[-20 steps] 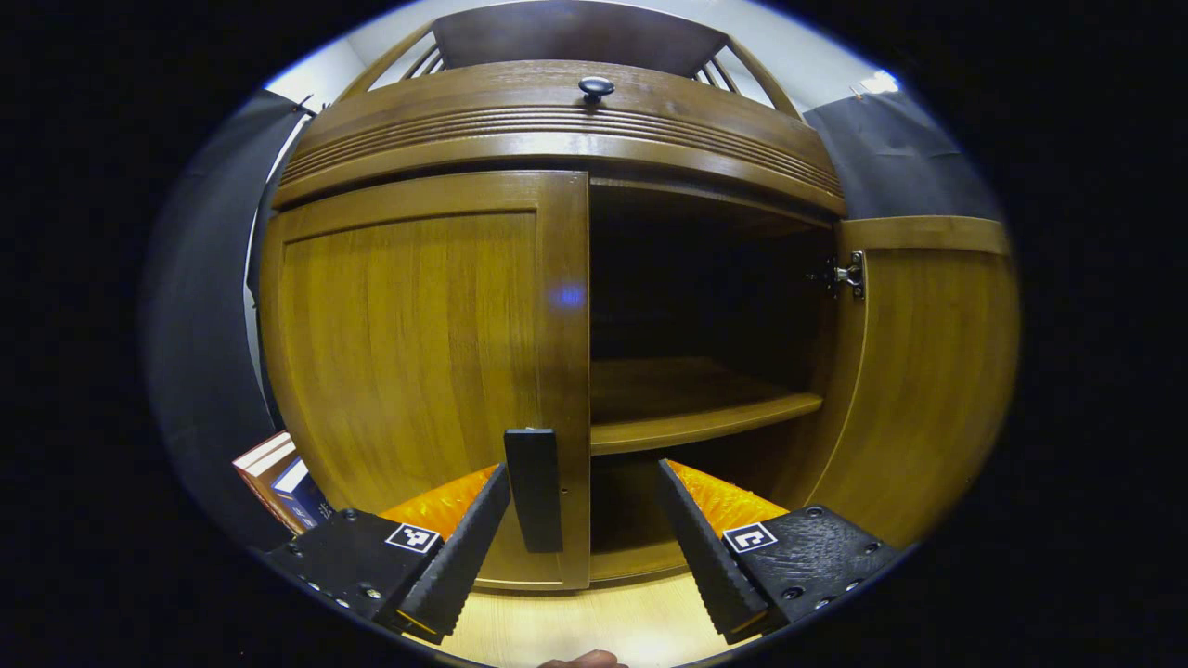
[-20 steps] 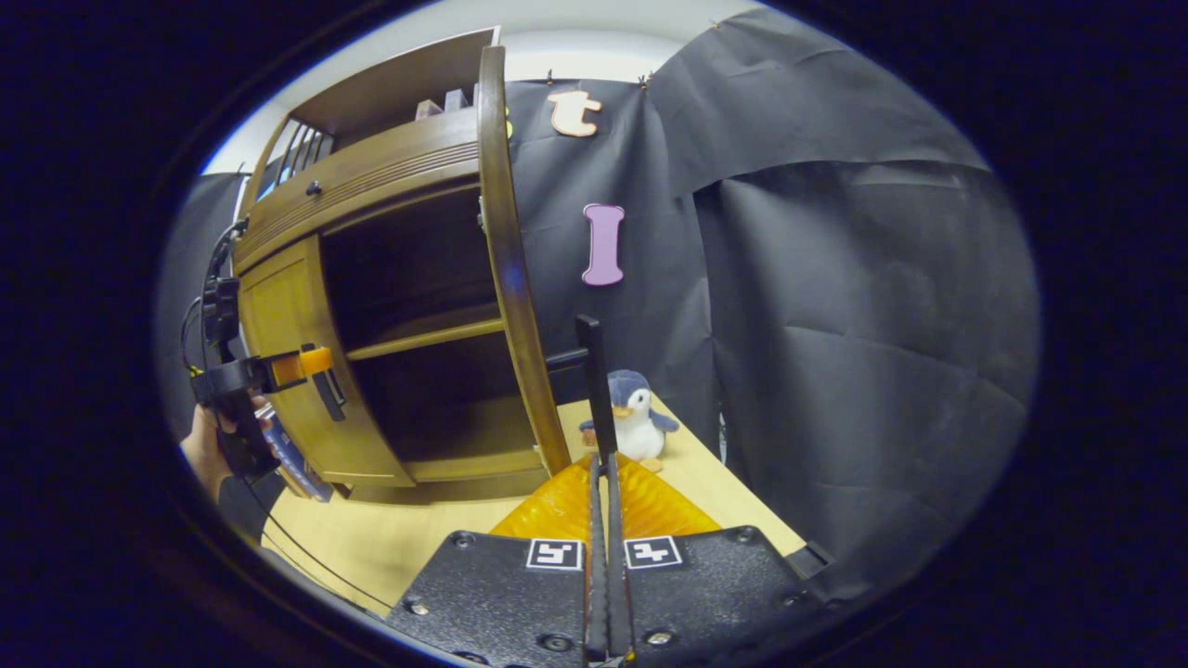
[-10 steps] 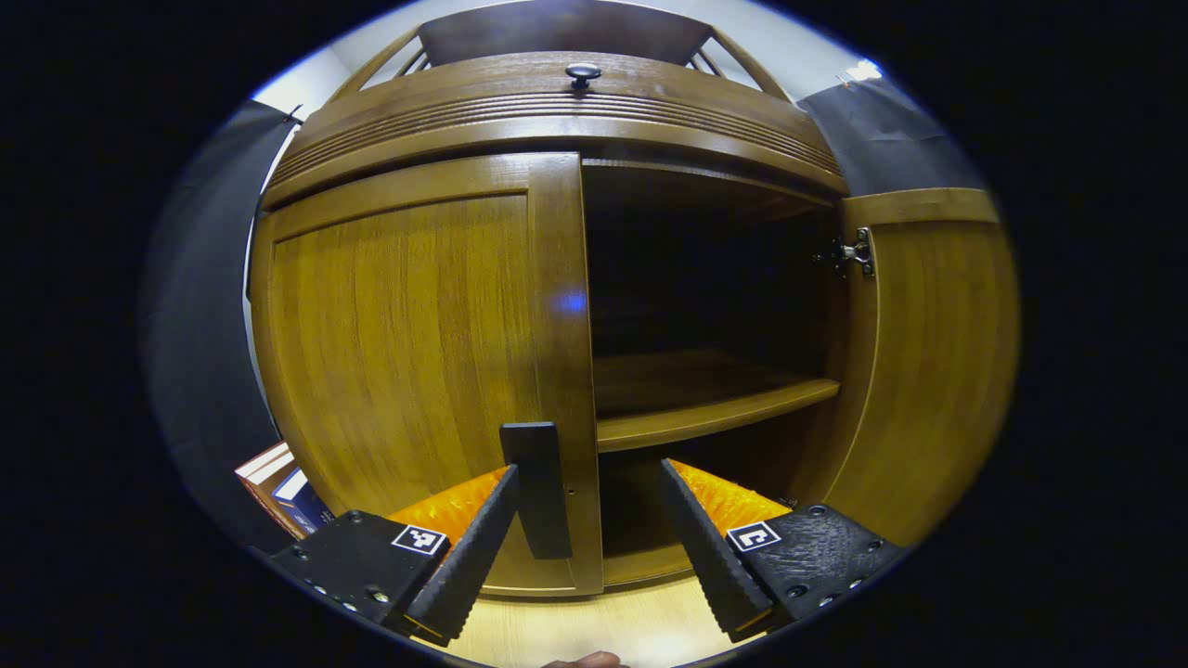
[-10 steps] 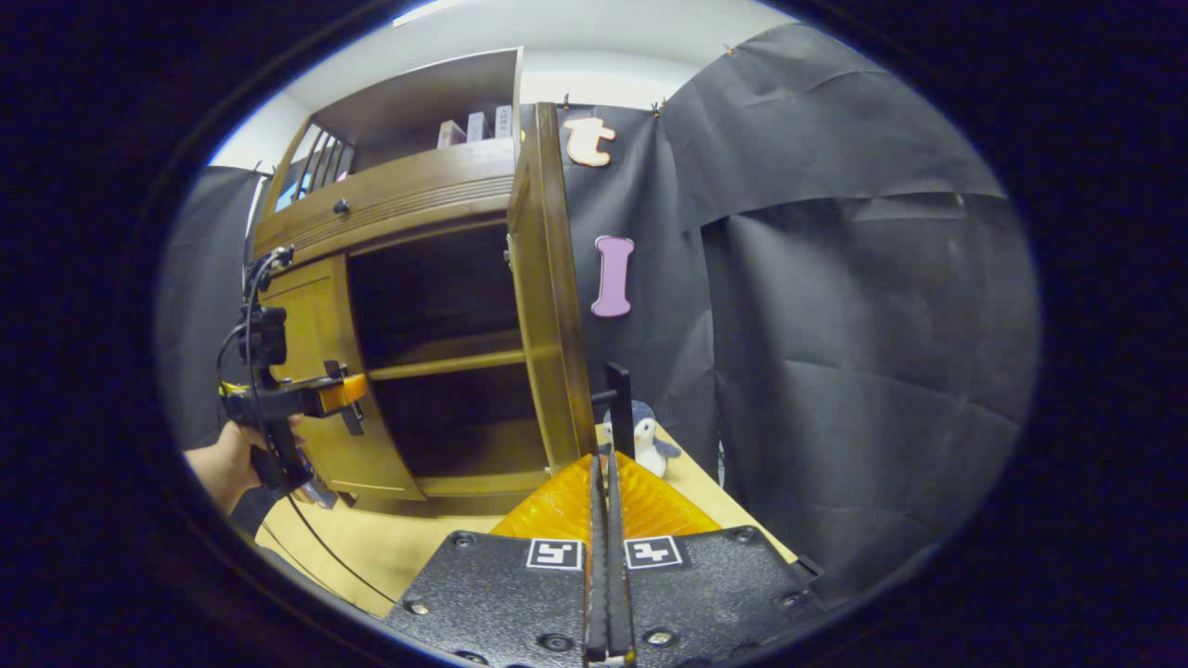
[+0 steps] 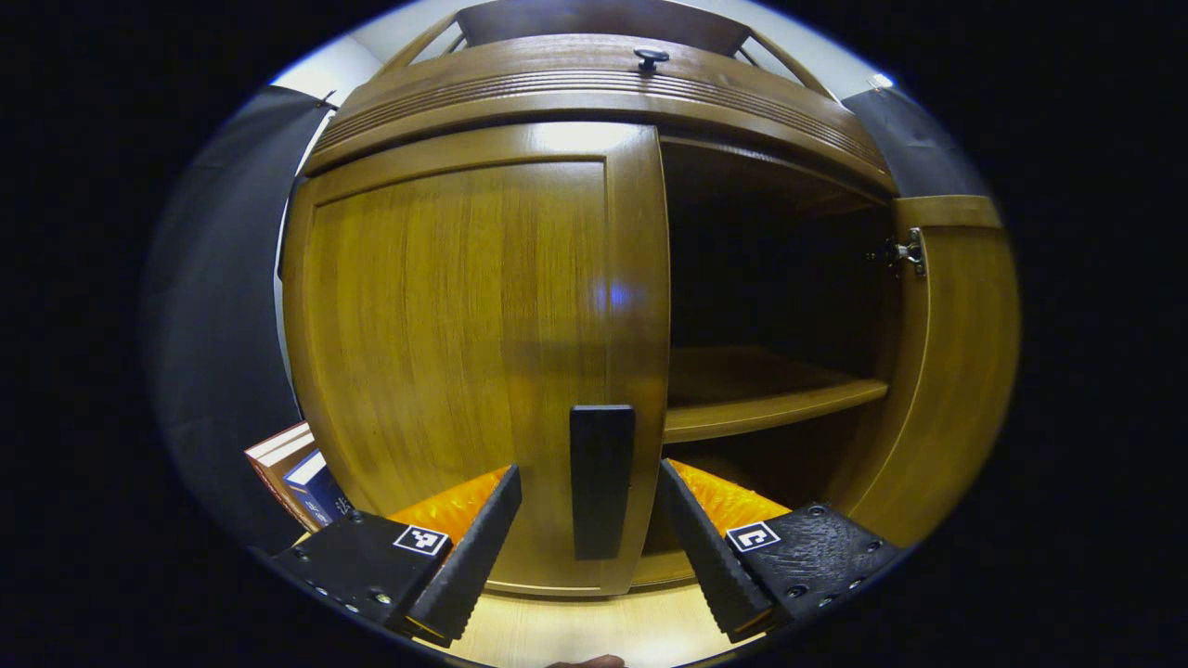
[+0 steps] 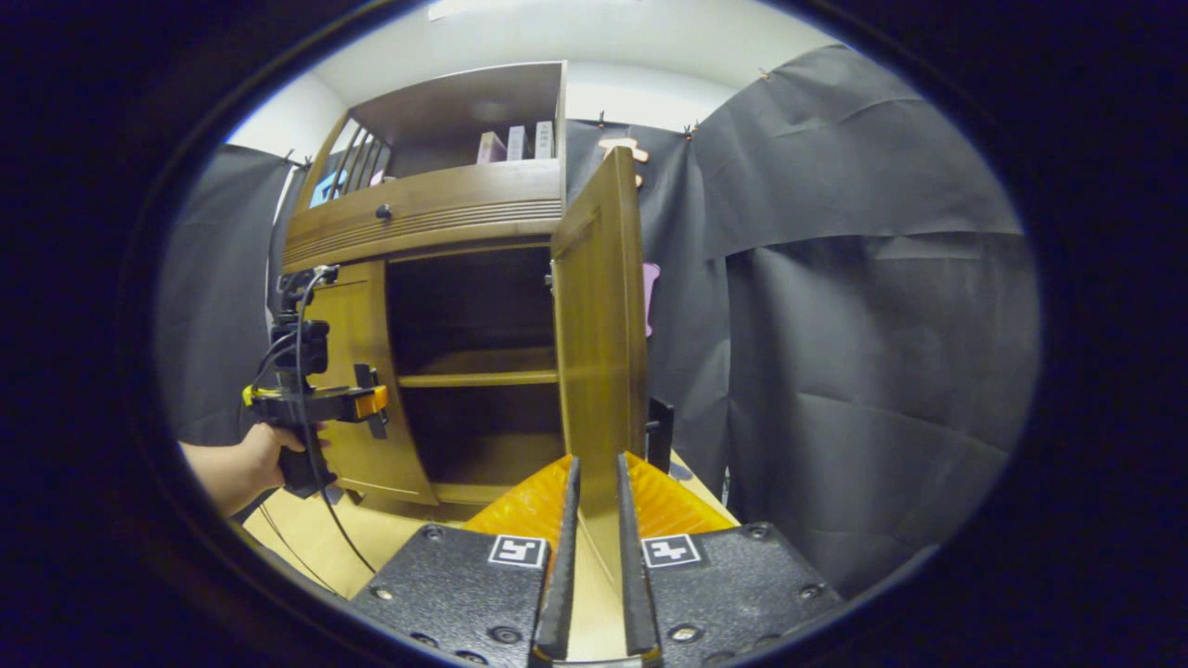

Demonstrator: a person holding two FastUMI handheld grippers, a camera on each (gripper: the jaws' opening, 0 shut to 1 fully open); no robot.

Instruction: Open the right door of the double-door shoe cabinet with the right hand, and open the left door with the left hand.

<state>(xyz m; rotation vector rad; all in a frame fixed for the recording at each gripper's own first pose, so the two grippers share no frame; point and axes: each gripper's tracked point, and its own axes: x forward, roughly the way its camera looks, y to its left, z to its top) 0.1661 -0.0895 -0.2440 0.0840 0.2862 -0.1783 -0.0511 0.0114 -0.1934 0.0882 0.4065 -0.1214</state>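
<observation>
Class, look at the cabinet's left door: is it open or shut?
Shut. The left door lies flush with the frame, while the right door stands swung out, baring the shelf.

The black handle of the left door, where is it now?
In the left gripper view, the black handle stands upright on the closed left door, near its right edge, between the open fingers of the left gripper.

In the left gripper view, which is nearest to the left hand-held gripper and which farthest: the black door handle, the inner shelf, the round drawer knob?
1. Black door handle, on the closed left door, between the open fingers of the left hand-held gripper.
2. Inner shelf, to the right, inside the cabinet.
3. Round drawer knob, at the top, on the drawer front.
</observation>
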